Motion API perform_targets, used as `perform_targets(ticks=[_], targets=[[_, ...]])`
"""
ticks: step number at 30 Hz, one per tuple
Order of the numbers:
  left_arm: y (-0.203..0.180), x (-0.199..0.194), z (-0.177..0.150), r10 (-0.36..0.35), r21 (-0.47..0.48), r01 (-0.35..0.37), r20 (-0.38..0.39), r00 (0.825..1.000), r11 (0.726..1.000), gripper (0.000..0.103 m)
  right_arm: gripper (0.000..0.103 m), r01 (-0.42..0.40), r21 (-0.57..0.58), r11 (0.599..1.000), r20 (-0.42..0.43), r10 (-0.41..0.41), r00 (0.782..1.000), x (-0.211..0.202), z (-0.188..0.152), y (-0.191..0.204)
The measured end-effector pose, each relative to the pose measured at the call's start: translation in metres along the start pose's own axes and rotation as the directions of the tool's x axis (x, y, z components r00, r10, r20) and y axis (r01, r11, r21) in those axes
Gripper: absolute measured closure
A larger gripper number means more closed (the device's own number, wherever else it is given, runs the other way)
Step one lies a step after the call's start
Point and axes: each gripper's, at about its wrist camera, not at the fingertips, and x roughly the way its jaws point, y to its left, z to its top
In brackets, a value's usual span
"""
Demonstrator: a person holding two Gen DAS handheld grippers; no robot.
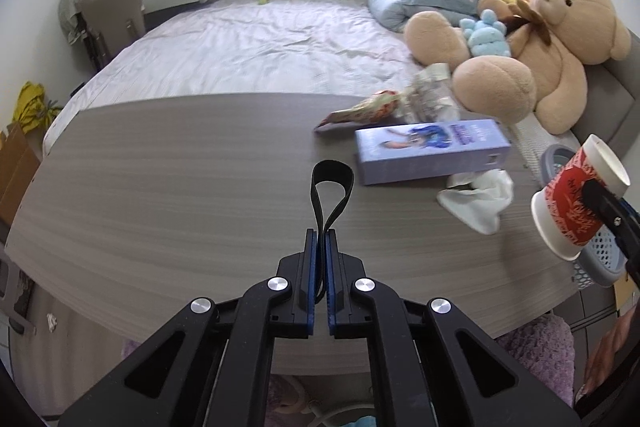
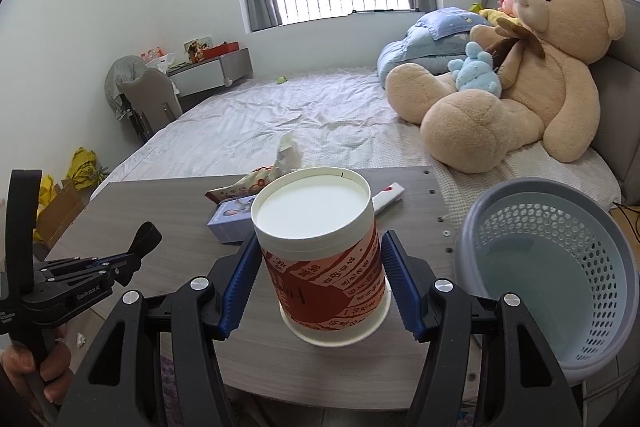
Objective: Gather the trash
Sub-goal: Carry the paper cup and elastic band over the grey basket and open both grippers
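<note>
Cup point(image 2: 320, 259): red-and-white paper cup, tilted, open mouth toward the right wrist camera, held above the tabletop's near edge, just left of the basket.
Right gripper point(image 2: 318, 277): blue-padded fingers point(image 2: 240, 287) press on both sides of the cup; it is gripped.
Band point(image 1: 331, 195): black loop, its end pinched between the left fingers, the loop sticking up over the tabletop, left of the cup.
Left gripper point(image 1: 322, 251): fingers point(image 1: 311, 267) closed on the band; a hand point(image 2: 32, 367) holds its handle in the right wrist view.
Basket point(image 2: 560, 227): blue-grey, perforated wall, at the tabletop's right edge, right of the cup.
Tabletop point(image 1: 180, 167): grey wood grain, under both grippers.
Tissue point(image 1: 480, 199): crumpled white, on the tabletop beyond the cup, left of the basket.
Box point(image 1: 432, 151): pale purple, lying flat, just beyond the tissue.
Wrappers point(image 1: 384, 107): patterned wrapper and clear crumpled plastic, beyond the box at the tabletop's far edge.
Bed point(image 1: 260, 39): white rumpled sheet, beyond the tabletop.
Teddy bear point(image 1: 552, 39): large, tan, on the bed, beyond the basket, a small blue toy point(image 1: 484, 35) against it.
</note>
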Motion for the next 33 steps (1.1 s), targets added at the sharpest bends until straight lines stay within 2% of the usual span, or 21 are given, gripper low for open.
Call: perform_targets(ticks=[4,10,20,27,33], targets=[[-0.038,-0.001,0.012,-0.047,0.06,0.047,0.004,0.999,0.997,0.098,0.044,0.037,0.051,0.998,0.019,-0.038,0.999,-0.013,0.002,-0.028],[-0.107,-0.001,0.031,-0.129,0.166,0.125,0.012,0.992,0.978,0.098,0.044,0.111,0.121,0.987,0.042,-0.117,0.992,-0.032,0.001,-0.076],[-0.223,0.012,0.044,-0.246,0.323,0.242,-0.028,0.969,0.915,0.098,0.044,0.237,0.256,0.937,0.025,-0.251,0.968,-0.059,-0.015,-0.168],[-0.286,0.022,0.045,-0.297,0.389,0.298,-0.064,0.953,0.871,0.098,0.044,0.263,0.306,0.915,0.01,-0.28,0.96,-0.065,-0.019,-0.207],[-0.319,0.036,0.045,-0.306,0.408,0.32,-0.102,0.947,0.855,0.098,0.044,0.268,0.316,0.91,-0.004,-0.281,0.96,-0.059,-0.018,-0.227]])
